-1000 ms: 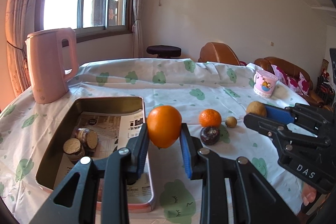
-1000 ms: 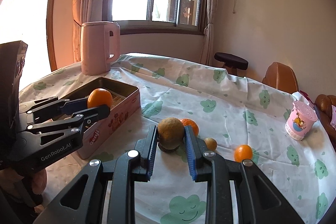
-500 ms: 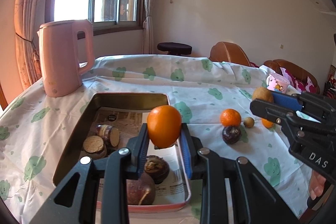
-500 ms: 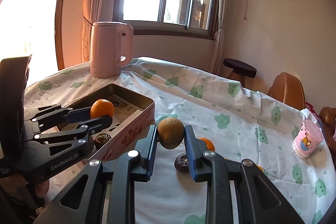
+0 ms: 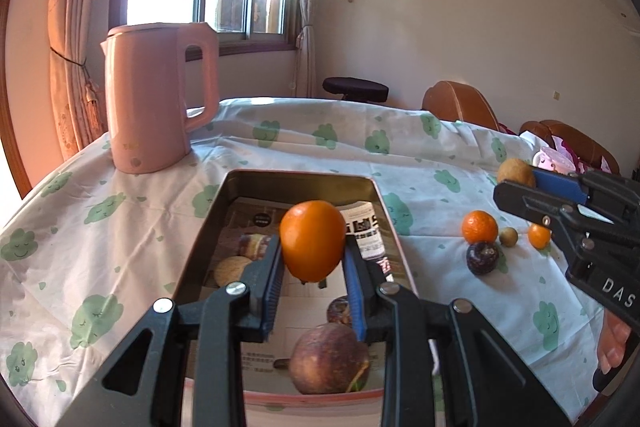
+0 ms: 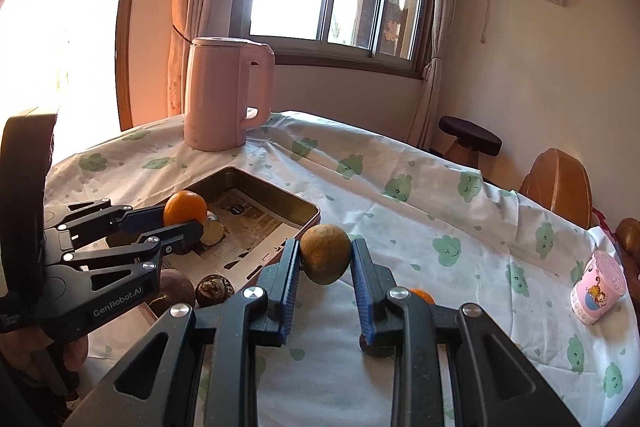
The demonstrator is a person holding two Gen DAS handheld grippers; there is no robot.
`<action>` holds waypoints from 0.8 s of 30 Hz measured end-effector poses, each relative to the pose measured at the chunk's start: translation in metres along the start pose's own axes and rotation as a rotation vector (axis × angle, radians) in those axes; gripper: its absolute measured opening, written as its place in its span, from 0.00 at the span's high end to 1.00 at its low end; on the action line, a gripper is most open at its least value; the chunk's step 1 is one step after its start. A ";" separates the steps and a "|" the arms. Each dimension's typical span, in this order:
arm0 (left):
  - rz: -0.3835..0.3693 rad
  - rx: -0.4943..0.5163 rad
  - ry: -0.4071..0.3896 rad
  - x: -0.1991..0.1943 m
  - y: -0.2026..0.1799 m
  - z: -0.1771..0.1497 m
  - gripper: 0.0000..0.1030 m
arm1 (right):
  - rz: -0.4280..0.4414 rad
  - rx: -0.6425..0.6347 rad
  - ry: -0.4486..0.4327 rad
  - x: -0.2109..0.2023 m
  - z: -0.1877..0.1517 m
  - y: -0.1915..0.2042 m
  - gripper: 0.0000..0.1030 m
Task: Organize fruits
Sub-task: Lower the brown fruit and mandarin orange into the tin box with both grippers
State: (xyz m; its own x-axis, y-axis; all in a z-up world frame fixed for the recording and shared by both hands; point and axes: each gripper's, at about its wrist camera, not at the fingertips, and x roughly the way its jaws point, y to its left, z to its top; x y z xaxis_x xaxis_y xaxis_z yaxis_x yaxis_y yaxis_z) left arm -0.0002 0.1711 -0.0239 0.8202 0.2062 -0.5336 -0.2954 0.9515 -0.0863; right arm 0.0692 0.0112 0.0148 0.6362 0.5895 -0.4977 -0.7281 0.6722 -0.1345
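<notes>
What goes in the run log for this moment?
left gripper: shut on orange, over tin | right gripper: shut on brown fruit, beside tin | cloth: four fruits left

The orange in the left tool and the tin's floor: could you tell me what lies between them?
Only air. In the left wrist view the orange hangs above the tin's newspaper lining; no fruit sits directly under it.
</notes>
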 end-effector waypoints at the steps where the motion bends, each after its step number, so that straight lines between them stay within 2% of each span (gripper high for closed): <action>1: 0.006 -0.003 0.003 0.001 0.003 0.000 0.71 | 0.002 -0.003 0.001 0.001 0.001 0.001 0.73; 24: 0.058 -0.006 0.038 0.005 0.029 -0.008 0.71 | 0.073 -0.005 0.033 0.038 0.002 0.028 0.73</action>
State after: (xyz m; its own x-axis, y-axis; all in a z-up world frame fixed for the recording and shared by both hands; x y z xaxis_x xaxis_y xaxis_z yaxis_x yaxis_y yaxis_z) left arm -0.0083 0.1982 -0.0357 0.7823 0.2523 -0.5695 -0.3451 0.9367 -0.0591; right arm 0.0739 0.0536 -0.0061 0.5728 0.6218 -0.5342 -0.7735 0.6256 -0.1013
